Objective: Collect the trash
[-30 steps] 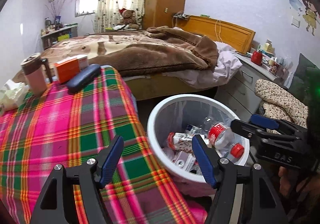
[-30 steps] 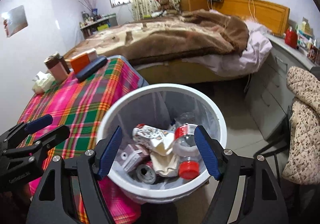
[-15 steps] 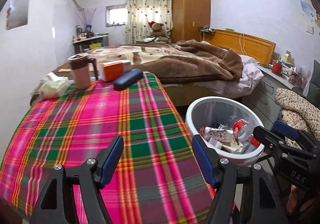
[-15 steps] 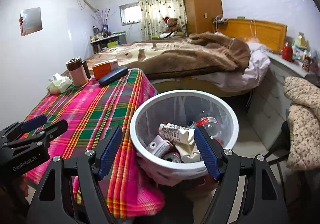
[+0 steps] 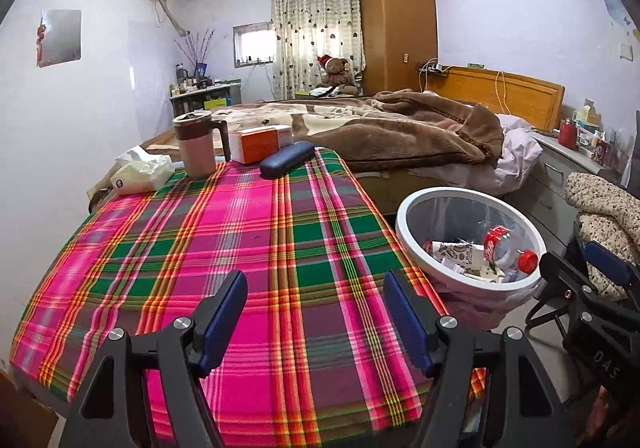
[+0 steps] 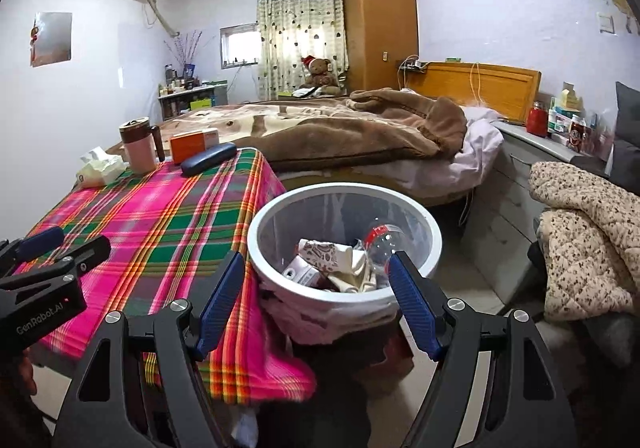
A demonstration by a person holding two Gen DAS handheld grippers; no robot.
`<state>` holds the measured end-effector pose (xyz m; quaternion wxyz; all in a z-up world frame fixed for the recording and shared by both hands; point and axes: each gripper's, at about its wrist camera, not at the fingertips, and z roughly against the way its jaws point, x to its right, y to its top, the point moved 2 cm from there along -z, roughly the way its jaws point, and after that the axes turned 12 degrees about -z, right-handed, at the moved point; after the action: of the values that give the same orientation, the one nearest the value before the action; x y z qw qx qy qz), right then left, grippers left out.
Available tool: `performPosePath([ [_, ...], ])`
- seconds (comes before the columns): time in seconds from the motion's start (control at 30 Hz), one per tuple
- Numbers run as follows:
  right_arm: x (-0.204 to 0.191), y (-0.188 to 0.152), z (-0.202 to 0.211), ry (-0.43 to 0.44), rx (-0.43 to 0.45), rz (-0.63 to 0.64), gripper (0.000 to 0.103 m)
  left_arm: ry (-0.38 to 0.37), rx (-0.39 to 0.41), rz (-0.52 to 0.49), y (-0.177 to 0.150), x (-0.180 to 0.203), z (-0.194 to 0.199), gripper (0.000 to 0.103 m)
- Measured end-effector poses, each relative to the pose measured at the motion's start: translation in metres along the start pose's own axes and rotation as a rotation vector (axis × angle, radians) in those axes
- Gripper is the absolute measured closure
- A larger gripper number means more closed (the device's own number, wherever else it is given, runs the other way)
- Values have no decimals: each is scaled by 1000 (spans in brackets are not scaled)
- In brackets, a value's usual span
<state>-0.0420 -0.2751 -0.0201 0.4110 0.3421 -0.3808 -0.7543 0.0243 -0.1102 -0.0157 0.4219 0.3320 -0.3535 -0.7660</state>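
The left tool (image 5: 316, 318) hung over the near edge of the counter (image 5: 248, 248), its blue pads spread with only plaid cloth showing between them, so it was released and carried nothing. The right tool (image 6: 318, 298) was likewise released and empty, its fingers framing the near rim of the trash bin (image 6: 424, 268) without touching it.

The trash sat in that white bin, which stood on the floor just beside the counter's right edge, probably placed there so that rubbish could go in with a short reach. Inside lay a clear plastic bottle (image 5: 502, 254) with a red label and red cap, a crumpled patterned paper wrapper (image 6: 326, 250), and what looked like a small carton or can, partly hidden. A thin liner bag bulged out below the rim.

At the far end of the counter stood a pink lidded mug (image 5: 198, 143), an orange box (image 5: 260, 143), a dark blue glasses case (image 5: 287, 164) and a tissue pack (image 5: 140, 173). These looked like things in use, not rubbish, and they were grouped well away from the bin. The middle of the cloth showed no loose litter, so the collecting seemed largely done. Both tools pointed gently downward, apart from each other, suited to scanning the counter for anything missed.
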Motion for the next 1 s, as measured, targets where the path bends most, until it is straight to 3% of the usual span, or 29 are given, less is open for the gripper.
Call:
performPosePath([
  [1.0,-1,-3,5,2,12,-30,27,19,25,-6,0,6,6,33],
])
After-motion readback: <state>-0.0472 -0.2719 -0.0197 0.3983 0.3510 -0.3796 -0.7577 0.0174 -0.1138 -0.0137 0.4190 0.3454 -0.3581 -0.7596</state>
